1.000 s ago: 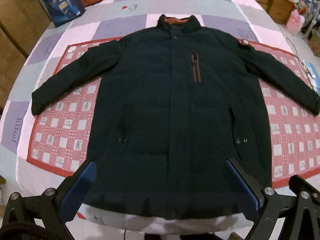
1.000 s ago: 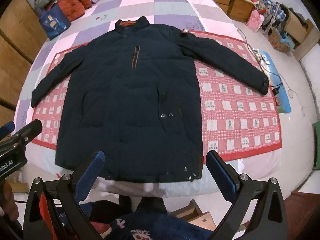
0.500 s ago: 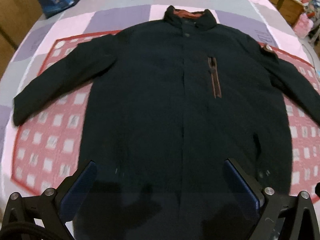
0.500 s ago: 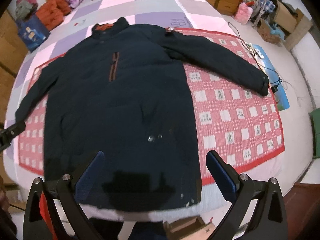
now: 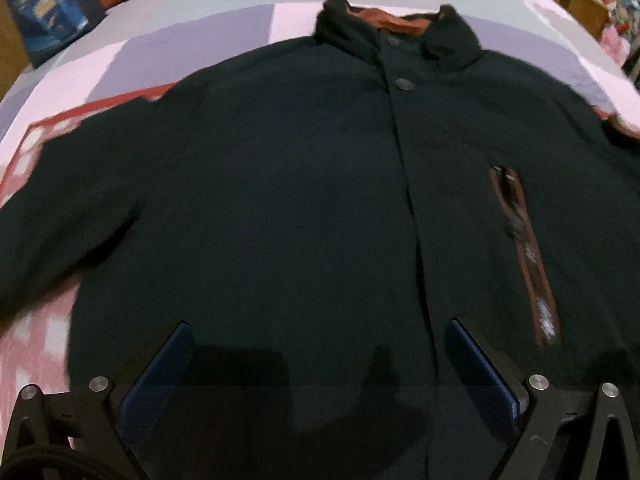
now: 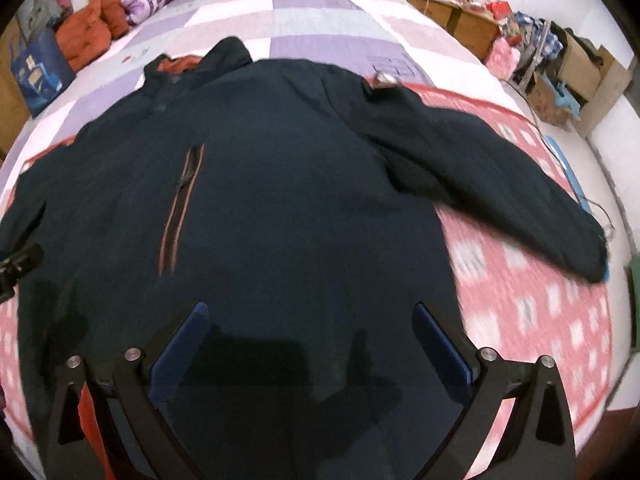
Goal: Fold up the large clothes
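Padded jacket (image 5: 304, 208), dark navy, lies front-up and closed on the bed, spread over a red checked blanket (image 5: 36, 152); nothing folded yet.

Left wrist view: left tongs (image 5: 316, 364) gaping wide, empty, above the jacket's chest just left of the button placket (image 5: 404, 128). Collar (image 5: 400, 28) with rust lining straight ahead, rust-trimmed chest zip (image 5: 524, 248) right of the placket. Sleeve left of the placket runs out over the blanket. View is motion-blurred.

Right wrist view: right tongs (image 6: 308, 332) also spread wide, gripping nothing, above the jacket body right of the chest zip (image 6: 180, 208). Far sleeve (image 6: 492, 184) stretched out flat across the blanket (image 6: 532, 304), cuff well apart from the body. Left tool tip (image 6: 20, 264) shows at the frame edge.

Flat, arms-out layout gives clean fold lines. Likely first step: take a sleeve and bring it across the chest.
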### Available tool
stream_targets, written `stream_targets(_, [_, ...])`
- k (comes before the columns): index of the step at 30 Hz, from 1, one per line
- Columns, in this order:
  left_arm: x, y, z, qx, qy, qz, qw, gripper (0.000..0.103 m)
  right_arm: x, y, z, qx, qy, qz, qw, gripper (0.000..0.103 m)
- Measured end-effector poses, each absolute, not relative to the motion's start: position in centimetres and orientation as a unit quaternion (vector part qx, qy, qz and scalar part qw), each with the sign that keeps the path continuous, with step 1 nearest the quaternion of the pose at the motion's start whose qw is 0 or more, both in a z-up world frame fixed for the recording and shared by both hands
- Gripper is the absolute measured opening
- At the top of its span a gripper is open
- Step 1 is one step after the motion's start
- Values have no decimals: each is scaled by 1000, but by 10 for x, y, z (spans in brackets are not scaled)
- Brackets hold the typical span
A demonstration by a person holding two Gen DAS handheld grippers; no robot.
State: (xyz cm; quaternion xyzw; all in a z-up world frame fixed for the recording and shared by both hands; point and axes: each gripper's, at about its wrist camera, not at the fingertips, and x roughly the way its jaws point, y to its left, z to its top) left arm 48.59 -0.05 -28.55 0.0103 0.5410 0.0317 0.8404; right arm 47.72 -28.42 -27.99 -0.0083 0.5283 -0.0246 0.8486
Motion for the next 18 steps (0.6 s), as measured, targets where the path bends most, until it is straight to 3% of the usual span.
stream_targets(6, [542,-14,-327,50,516,49,854,103,556,-274,-313,-24,498,-25,867,103])
stream_targets(9, [550,0,-355,24,544,61,837,103,577,-270,-345,-30,538,-24,842,103])
stream_targets(13, [529,10,-357,-7,511,52,858,103,564,-268,-351,-39,496,-18,867,103])
stream_targets(18, [497,9,-355,-8,512,44,858,103,544,-270,-351,-34,506,-8,862,103])
